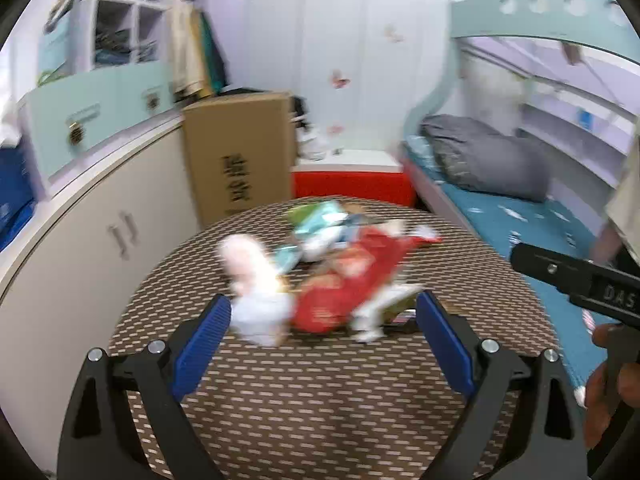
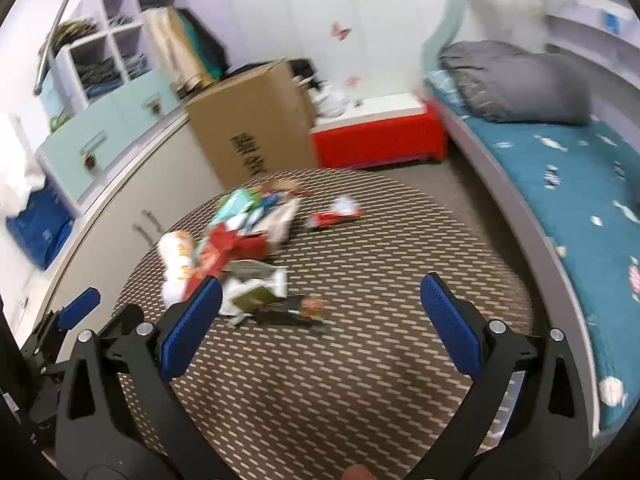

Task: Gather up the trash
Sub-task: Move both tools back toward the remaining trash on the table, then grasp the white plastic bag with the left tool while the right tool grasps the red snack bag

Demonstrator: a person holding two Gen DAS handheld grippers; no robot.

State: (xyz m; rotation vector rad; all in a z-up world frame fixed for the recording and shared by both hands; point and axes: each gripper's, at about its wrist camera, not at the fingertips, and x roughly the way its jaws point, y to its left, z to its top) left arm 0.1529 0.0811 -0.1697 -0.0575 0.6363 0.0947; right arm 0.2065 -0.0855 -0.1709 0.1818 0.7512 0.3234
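Note:
A heap of wrappers lies on the patterned brown rug (image 1: pixel 304 392): a red packet (image 1: pixel 352 284), a white and pink bag (image 1: pixel 252 276), teal and white packs (image 1: pixel 320 224) behind. My left gripper (image 1: pixel 324 316) is open just before the heap, its blue pads either side of the red packet and white bag, nothing held. In the right wrist view the same heap (image 2: pixel 236 248) lies left of centre, with a dark wrapper (image 2: pixel 288 308) in front and a small red wrapper (image 2: pixel 336 216) apart to the right. My right gripper (image 2: pixel 320 300) is open and holds nothing.
A cardboard box (image 1: pixel 240 152) and a red and white chest (image 1: pixel 352 180) stand behind the rug. White cabinets (image 1: pixel 100 224) run along the left. A bed with a teal sheet (image 2: pixel 568 184) and grey pillow (image 2: pixel 516 80) lines the right. The other gripper's body and a hand (image 1: pixel 608 372) show at right.

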